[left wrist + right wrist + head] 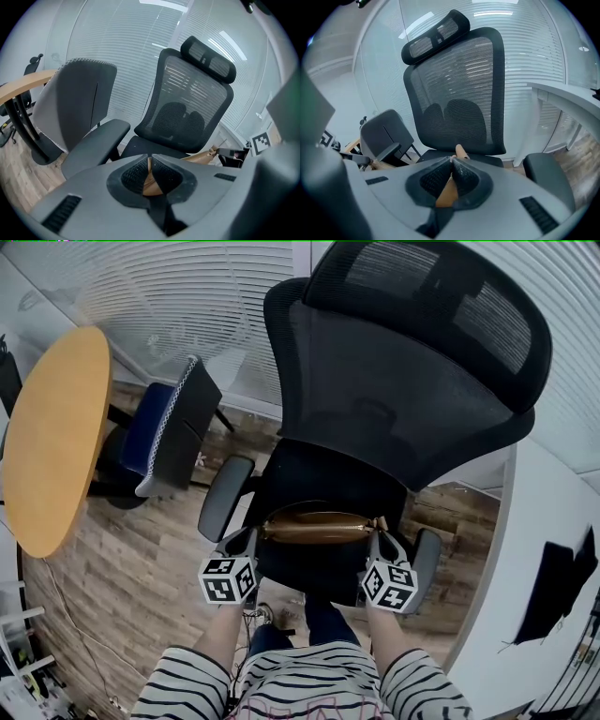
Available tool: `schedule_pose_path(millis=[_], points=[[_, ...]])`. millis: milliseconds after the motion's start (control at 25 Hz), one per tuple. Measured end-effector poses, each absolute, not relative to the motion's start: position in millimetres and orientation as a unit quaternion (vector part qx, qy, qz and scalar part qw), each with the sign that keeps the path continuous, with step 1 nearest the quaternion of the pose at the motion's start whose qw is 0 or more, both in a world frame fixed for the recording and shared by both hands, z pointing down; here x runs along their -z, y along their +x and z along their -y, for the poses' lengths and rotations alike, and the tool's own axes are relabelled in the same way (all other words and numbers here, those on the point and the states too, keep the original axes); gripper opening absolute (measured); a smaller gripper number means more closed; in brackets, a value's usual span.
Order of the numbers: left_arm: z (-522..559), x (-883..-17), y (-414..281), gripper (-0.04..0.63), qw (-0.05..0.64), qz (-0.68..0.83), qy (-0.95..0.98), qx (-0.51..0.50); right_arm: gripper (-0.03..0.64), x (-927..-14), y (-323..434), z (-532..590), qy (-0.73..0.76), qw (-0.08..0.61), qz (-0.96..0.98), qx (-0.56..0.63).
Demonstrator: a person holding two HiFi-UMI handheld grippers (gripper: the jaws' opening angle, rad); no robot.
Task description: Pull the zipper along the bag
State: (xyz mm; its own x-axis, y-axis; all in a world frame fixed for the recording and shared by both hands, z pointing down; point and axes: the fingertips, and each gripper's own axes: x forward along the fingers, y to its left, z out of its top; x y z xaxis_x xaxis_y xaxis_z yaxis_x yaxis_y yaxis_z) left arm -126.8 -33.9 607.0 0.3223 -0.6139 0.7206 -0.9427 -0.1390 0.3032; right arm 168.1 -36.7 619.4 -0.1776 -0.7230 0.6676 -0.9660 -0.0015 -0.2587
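A tan bag (314, 526) hangs stretched between my two grippers above the seat of a black mesh office chair (403, 381). My left gripper (251, 538) is shut on the bag's left end, and tan material (150, 177) shows pinched between its pads. At the right end of the bag, my right gripper (378, 540) is shut on a narrow tan tab (448, 185) whose tip (461, 152) pokes past the pads. I cannot tell whether that tab is the zipper pull. The bag's far end (202, 156) and the right gripper (233, 154) show in the left gripper view.
The chair's armrests (223, 495) flank the bag. A round wooden table (56, 437) and a blue and black chair (169, 427) stand to the left. On the right is a white desk (544, 559). Window blinds lie behind, and the floor is wood.
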Motion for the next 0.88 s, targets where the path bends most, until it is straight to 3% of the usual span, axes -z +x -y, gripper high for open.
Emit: schedule_pose_path(millis=[880], points=[[22.1, -591.9, -148.5, 0.043, 0.377, 0.542, 0.714, -0.234, 0.038, -602.7, 172.1, 6.2, 0.628, 0.181, 0.66, -0.369]])
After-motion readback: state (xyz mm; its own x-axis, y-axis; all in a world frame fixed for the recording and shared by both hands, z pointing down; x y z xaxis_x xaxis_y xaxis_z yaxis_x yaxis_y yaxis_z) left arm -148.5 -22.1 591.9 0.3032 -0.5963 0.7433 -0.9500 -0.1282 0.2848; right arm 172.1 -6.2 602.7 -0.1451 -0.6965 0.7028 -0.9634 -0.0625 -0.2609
